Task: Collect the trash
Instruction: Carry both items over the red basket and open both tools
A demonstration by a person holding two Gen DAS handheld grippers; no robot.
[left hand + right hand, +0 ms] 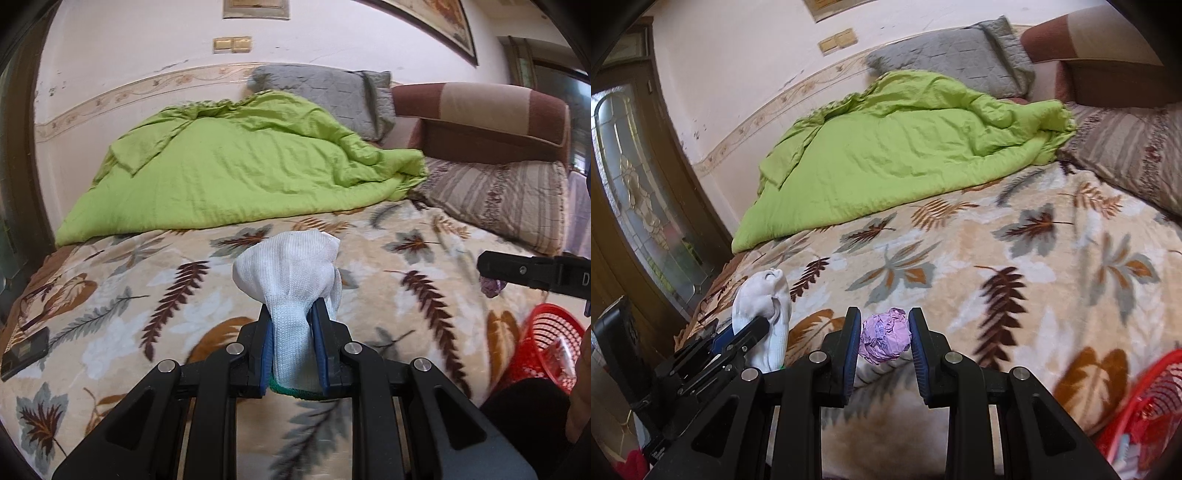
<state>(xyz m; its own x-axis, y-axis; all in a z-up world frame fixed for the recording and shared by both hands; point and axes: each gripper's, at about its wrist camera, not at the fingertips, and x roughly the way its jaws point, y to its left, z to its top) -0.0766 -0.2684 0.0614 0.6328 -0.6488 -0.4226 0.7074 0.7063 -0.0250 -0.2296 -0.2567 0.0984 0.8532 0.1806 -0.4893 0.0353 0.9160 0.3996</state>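
My left gripper is shut on a white knitted glove with a green cuff, which sticks up above the leaf-patterned bedspread. In the right wrist view the left gripper and its white glove sit low at the left. My right gripper is shut on a crumpled purple paper ball, held over the bedspread. From the left wrist camera, one finger of the right gripper shows at the right edge with a bit of the purple paper ball under it.
A red mesh basket stands at the lower right beside the bed, also seen as the red mesh basket. A green quilt, a grey pillow and a striped pillow lie at the bed's far side. A dark phone lies at the left edge.
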